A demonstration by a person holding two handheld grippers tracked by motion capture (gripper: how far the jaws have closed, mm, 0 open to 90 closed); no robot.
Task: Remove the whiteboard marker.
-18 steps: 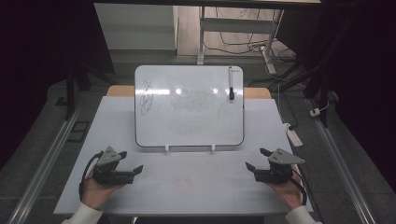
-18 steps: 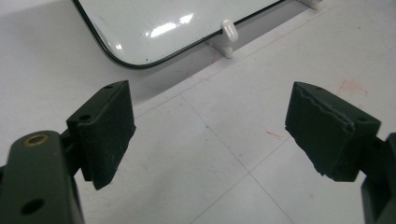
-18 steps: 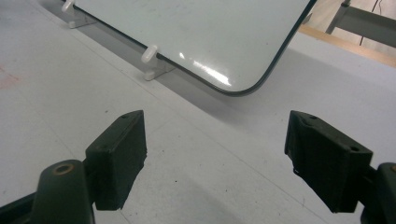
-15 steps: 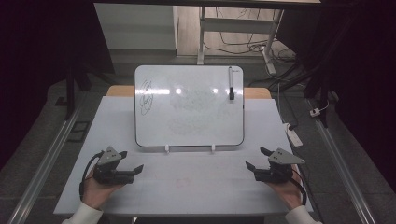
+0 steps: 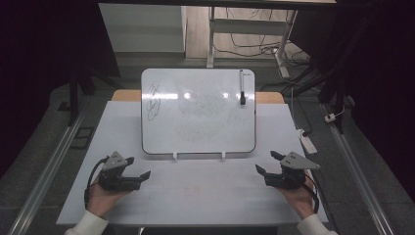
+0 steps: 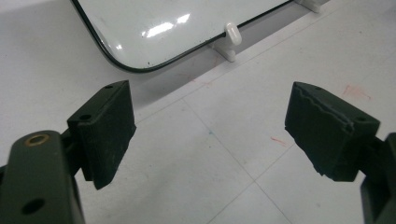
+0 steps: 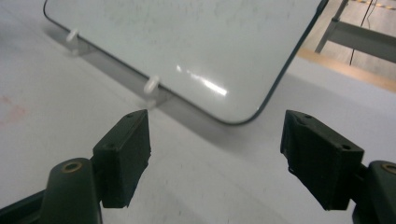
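A small whiteboard [image 5: 198, 111] leans on white feet at the middle of the white table [image 5: 195, 200], with a dark scribble [image 5: 153, 100] at its left and a black marker [image 5: 242, 87] stuck at its upper right. My left gripper [image 5: 138, 167] rests in a hand near the front left, open, nothing between its jaws. My right gripper [image 5: 268, 162] rests at the front right, also open and empty. The left gripper view has the open left gripper [image 6: 210, 123] facing the whiteboard's lower corner [image 6: 140, 32]. The right gripper view has the open right gripper [image 7: 215, 144] facing the whiteboard's [image 7: 196, 42] other lower corner.
A white power strip [image 5: 307, 142] lies at the table's right edge. Behind the table stand a desk frame [image 5: 247, 29] with cables on the floor. Metal rails [image 5: 46, 171] run along both sides of the table.
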